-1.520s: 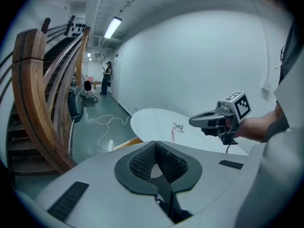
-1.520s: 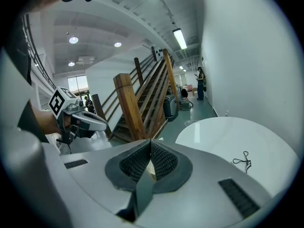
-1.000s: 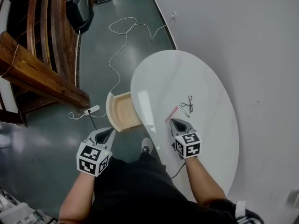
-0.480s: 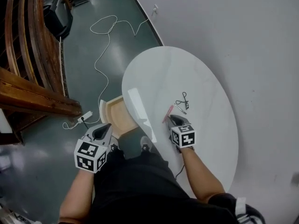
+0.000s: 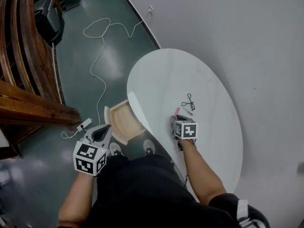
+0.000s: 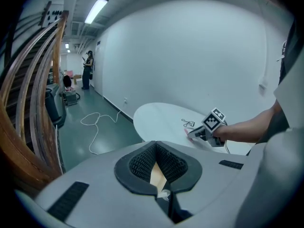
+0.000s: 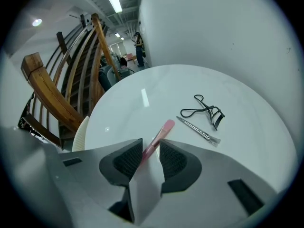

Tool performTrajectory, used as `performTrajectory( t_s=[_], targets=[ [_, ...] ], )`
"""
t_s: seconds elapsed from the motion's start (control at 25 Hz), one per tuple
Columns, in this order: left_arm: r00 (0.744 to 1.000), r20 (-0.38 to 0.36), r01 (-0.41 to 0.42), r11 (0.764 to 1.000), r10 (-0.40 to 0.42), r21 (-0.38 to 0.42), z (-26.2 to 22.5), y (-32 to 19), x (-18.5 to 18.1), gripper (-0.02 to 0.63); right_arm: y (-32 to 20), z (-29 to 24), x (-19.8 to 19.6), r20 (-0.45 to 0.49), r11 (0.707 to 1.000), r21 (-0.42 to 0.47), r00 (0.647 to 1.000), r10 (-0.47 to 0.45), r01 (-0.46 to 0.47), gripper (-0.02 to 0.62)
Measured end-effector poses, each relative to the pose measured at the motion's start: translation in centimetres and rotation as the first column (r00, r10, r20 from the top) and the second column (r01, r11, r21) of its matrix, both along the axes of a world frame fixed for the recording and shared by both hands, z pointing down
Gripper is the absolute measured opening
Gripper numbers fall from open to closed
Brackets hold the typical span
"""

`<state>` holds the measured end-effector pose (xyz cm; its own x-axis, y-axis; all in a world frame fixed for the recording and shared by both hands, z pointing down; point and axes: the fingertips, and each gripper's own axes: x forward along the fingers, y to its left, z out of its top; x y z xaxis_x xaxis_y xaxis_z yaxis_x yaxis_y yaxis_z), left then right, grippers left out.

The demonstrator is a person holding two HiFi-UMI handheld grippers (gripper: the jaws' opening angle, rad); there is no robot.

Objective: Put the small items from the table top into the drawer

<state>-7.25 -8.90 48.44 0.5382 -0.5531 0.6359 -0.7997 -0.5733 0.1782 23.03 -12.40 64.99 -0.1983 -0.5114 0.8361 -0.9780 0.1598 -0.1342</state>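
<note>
Right gripper (image 7: 150, 147) stands released, jaws straddling the slim pink stick (image 7: 161, 131) on the white oval counter (image 7: 137, 87); contact unclear. Off-centre closure risks flicking it away. Left gripper (image 6: 156, 151) clenched, empty.

A white cable (image 5: 103, 39) loops over the grey-green floor (image 5: 42, 175) to a power strip (image 5: 83, 124), beside curved wooden rails (image 5: 23, 42), with a person (image 6: 88, 69) standing far off.
</note>
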Motion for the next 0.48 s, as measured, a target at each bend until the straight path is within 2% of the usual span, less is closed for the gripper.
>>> performTrajectory(
  t_s=[0.12, 0.2, 0.24, 0.36, 0.48],
  targets=[
    [1.000, -0.010, 0.008, 1.000, -0.008, 0.000, 0.0, -0.2, -0.8, 0.014, 0.1, 0.3, 0.1, -0.033, 1.000, -0.015, 0.999, 0.003, -0.004, 0.093],
    [1.000, -0.017, 0.013, 1.000, -0.013, 0.000, -0.1, -0.2, -1.1, 0.014, 0.1, 0.2, 0.4, -0.037, 1.000, -0.023, 0.999, 0.009, -0.010, 0.063],
    [1.000, -0.021, 0.015, 1.000, -0.015, 0.000, -0.1, -0.2, -1.2, 0.014, 0.1, 0.3, 0.6, -0.026, 0.999, -0.030, 1.000, 0.018, -0.018, 0.043],
    [0.999, -0.026, 0.023, 1.000, -0.023, 0.002, 0.1, -0.2, -1.7, 0.014, 0.1, 0.4, 1.0, 0.018, 0.998, -0.052, 0.999, 0.044, -0.043, 0.043],
    [0.999, -0.032, 0.037, 0.999, -0.037, -0.002, 0.2, -0.4, -2.0, 0.014, -0.2, -0.4, 0.8, 0.030, 0.999, -0.031, 0.999, 0.038, -0.037, 0.043]
  ],
)
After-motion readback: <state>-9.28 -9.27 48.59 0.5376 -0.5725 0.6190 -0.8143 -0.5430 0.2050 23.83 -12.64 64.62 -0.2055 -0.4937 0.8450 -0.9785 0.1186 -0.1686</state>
